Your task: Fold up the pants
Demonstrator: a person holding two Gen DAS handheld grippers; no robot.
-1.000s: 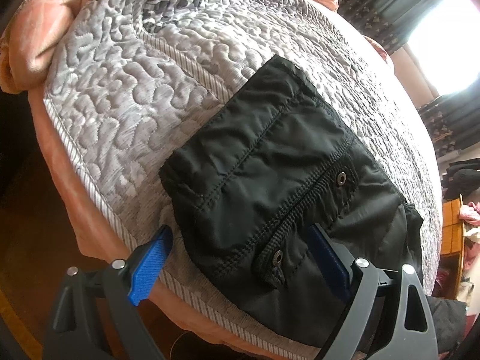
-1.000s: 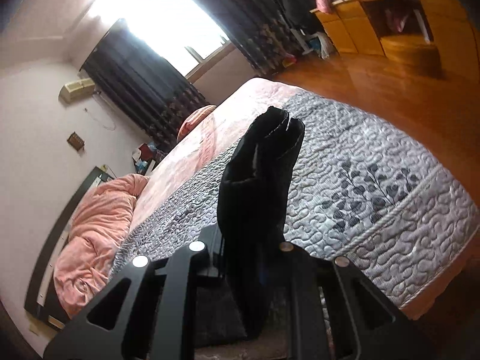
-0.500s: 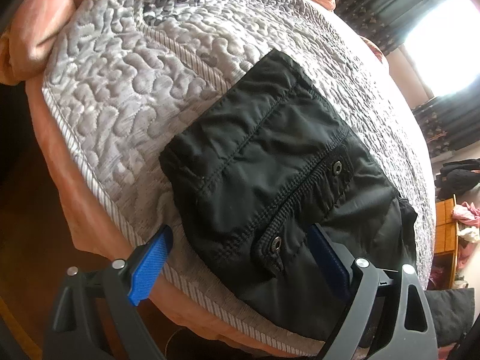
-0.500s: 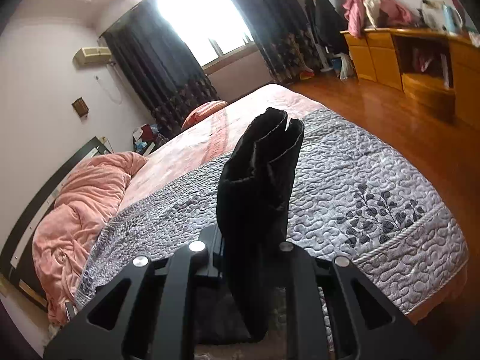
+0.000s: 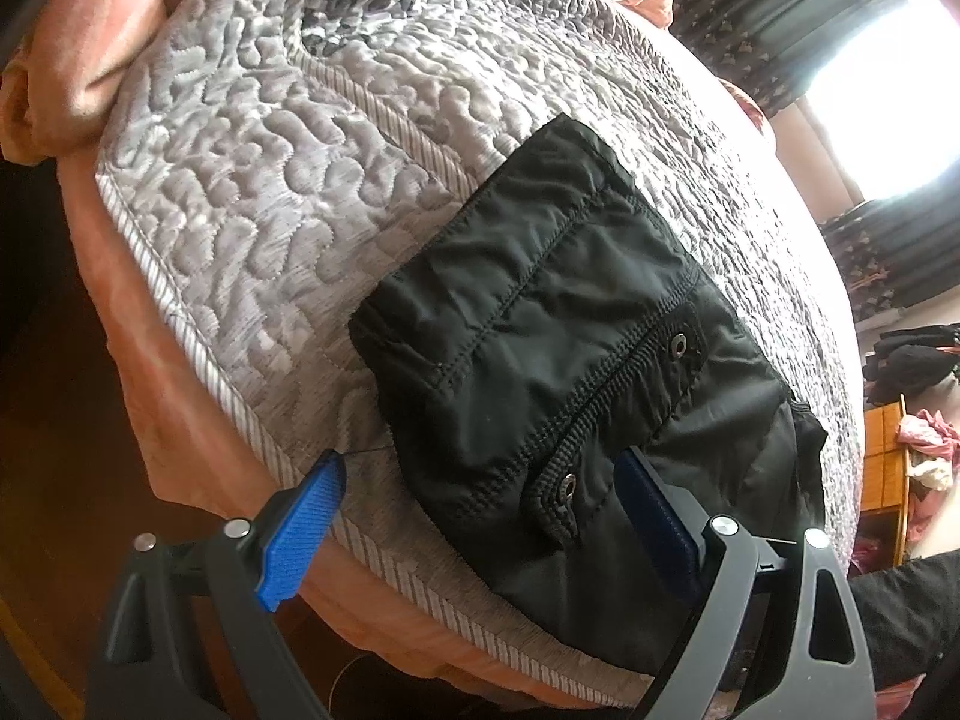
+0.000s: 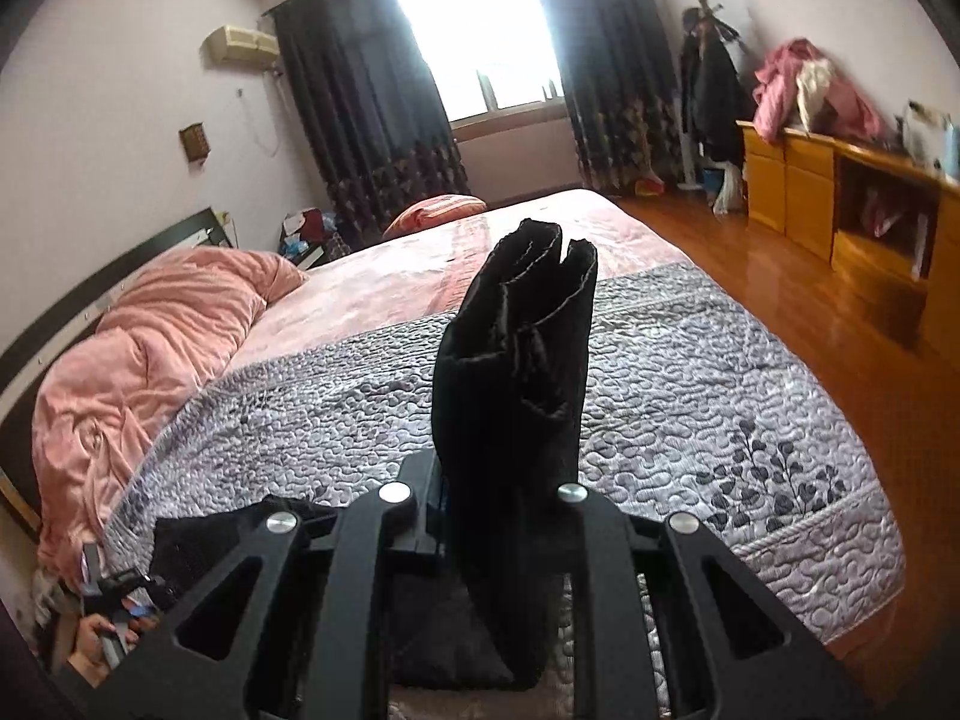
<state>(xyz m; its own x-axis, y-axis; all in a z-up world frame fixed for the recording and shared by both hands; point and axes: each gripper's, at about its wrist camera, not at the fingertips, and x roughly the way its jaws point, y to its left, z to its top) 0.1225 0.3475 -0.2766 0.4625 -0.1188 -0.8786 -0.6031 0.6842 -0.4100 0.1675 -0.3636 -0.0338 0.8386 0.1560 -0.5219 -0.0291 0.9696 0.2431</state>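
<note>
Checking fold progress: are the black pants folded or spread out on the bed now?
Partly folded. The black pants lie doubled near the quilt edge, while the right gripper holds a bunched end up.

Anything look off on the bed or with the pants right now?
Nothing damaged or spilled. The black nylon pants lie part-folded at the corner of the grey quilted bedspread. The right gripper pinches a bunched end upright; the left gripper is open.

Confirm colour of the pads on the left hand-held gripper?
Blue, ribbed pads on dark grey arms; clearest in the left wrist view.
</note>
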